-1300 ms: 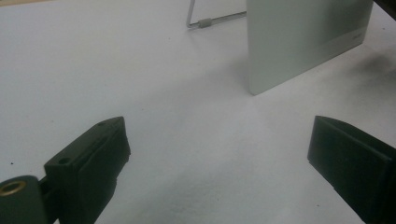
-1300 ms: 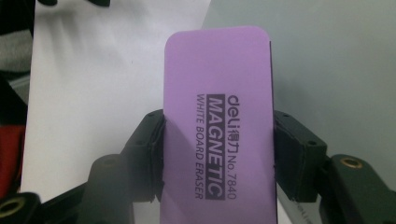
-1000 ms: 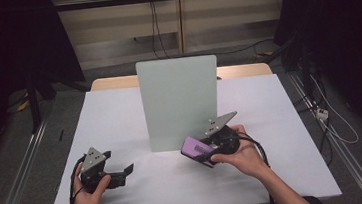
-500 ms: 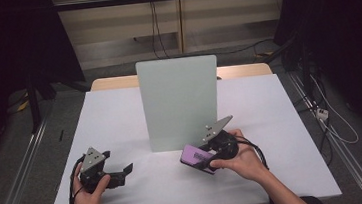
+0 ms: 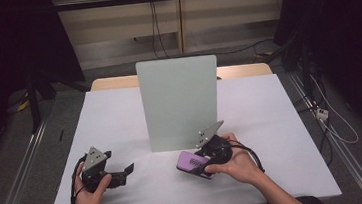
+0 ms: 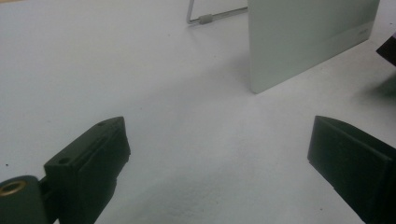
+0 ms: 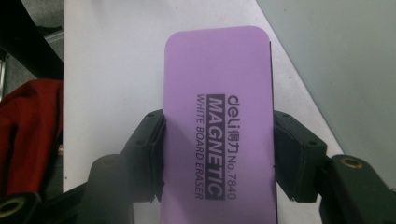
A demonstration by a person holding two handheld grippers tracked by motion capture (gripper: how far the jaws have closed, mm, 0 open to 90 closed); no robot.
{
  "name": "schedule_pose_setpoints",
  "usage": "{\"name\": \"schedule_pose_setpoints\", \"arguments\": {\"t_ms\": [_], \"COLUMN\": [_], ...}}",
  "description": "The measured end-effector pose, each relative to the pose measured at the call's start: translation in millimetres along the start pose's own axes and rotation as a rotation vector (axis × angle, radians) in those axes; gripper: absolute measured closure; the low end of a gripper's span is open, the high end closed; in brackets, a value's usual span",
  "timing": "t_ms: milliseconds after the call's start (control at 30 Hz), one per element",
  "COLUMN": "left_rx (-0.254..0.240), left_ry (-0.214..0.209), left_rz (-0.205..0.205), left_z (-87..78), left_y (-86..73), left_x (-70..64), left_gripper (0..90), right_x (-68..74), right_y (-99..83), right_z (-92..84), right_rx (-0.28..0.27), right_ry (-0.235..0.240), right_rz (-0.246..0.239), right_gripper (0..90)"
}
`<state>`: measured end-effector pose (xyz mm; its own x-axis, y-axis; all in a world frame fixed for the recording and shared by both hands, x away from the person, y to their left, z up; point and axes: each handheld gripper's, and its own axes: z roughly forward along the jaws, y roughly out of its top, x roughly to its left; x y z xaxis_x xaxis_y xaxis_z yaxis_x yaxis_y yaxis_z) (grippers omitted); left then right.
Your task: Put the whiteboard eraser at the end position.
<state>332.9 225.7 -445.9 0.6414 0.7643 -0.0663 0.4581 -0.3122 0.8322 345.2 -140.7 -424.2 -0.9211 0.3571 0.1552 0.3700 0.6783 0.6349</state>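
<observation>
Two grippers we hold: right gripper [image 5: 202, 163] fingers clamp the purple eraser [image 7: 217, 126], its lower end cut off; left gripper [image 5: 125, 171] fingers apart, lower left.

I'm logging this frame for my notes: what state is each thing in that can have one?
Left gripper: open, holding nothing, low over the table.
Right gripper: shut on the purple eraser.
Purple eraser: clamped by its long sides, label up, just in front of the board.
Whiteboard: standing upright on a wire stand, surface blank.
</observation>
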Motion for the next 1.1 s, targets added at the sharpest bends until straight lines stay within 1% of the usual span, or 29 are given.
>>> {"name": "schedule_pose_setpoints", "arguments": {"t_ms": [33,67,167,267,333,500,633,733,900,1033,1100], "left_rx": [0.001,-0.002,-0.002,-0.011,-0.012,-0.015,-0.003,-0.006,-0.012,-0.006,-0.005], "left_ry": [-0.001,-0.002,-0.007,-0.006,-0.007,-0.008,-0.011,-0.011,-0.008,-0.012,-0.012], "left_rz": [0.004,-0.002,0.003,-0.001,-0.003,-0.003,-0.002,-0.002,-0.002,-0.003,-0.002], "left_z": [-0.1,-0.1,-0.8,-1.6,-2.2,-2.1,-1.4,-1.9,-2.4,-1.7,-1.7], "left_y": [0.2,0.2,-0.5,-0.7,-0.7,-0.4,-0.7,-0.6,-0.6,-0.7,-0.7], "left_x": [0.2,-0.3,-0.1,0.0,0.1,-0.1,-0.5,-0.9,-0.3,-0.9,-0.9], "left_gripper": [5.3,5.4,5.4,5.4,5.3,5.4,5.4,5.3,5.3,5.4,5.4], "right_x": [-0.2,0.1,2.1,3.8,4.9,5.3,5.2,5.8,4.3,3.2,2.5], "right_y": [-0.1,0.1,2.3,5.1,6.5,7.2,7.2,7.8,6.4,5.7,4.9], "right_z": [1.4,2.7,5.9,10.1,13.6,19.4,23.8,27.5,31.0,31.3,31.6], "right_rx": [0.004,0.010,0.019,0.023,0.035,0.049,0.057,0.066,0.063,0.057,0.051], "right_ry": [0.004,0.009,0.010,0.012,0.020,0.025,0.026,0.028,0.032,0.034,0.043], "right_rz": [0.003,0.004,-0.006,-0.015,-0.024,-0.026,-0.022,-0.026,-0.018,-0.016,-0.006], "right_gripper": [41.4,41.4,41.4,41.4,41.3,41.3,41.3,41.1,41.0,40.8,40.6]}}
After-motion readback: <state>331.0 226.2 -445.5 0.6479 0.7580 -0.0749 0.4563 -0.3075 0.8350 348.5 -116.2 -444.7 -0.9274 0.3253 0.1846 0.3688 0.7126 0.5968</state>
